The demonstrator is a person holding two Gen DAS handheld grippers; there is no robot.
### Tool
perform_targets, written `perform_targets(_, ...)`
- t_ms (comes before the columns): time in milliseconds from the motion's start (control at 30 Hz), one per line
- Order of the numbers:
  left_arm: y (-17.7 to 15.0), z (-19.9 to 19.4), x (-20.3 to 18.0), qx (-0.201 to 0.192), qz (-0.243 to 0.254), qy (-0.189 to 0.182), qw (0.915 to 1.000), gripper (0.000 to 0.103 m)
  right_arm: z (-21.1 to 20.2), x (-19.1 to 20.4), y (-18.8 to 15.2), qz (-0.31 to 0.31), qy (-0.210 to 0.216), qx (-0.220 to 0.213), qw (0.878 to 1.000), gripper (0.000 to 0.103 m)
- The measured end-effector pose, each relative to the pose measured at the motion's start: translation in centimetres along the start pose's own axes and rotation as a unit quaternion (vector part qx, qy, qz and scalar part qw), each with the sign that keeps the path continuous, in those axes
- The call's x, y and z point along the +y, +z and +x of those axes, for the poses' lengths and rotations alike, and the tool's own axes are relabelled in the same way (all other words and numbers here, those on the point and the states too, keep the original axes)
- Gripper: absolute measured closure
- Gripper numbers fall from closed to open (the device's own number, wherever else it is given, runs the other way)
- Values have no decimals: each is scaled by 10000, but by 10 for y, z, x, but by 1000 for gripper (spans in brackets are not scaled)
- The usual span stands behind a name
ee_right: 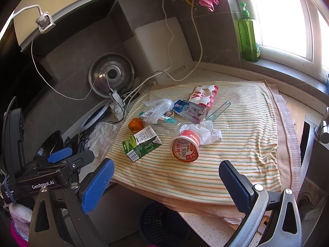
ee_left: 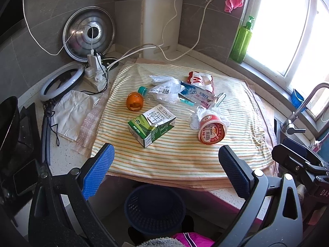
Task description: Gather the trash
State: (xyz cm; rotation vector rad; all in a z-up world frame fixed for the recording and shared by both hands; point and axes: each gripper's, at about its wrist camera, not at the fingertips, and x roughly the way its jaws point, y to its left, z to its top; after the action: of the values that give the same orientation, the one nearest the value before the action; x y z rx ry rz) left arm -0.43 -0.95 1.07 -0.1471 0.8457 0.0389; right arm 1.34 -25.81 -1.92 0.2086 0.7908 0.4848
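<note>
Above striped towel (ee_left: 185,154), both grippers' fingers (ee_left: 98,173) (ee_right: 98,183) wide, empty

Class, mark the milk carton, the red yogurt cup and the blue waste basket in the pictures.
milk carton (ee_left: 152,124), left wrist view, on its white top panel.
red yogurt cup (ee_right: 185,146), right wrist view, on its foil lid.
blue waste basket (ee_left: 154,212), left wrist view, on its mesh wall.
</note>
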Motion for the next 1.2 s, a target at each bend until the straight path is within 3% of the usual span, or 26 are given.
perform_targets(1200,-7,-2,-13,89,-15,-26,10000,0,-10,-3,-9,69,-49,48,10000,0)
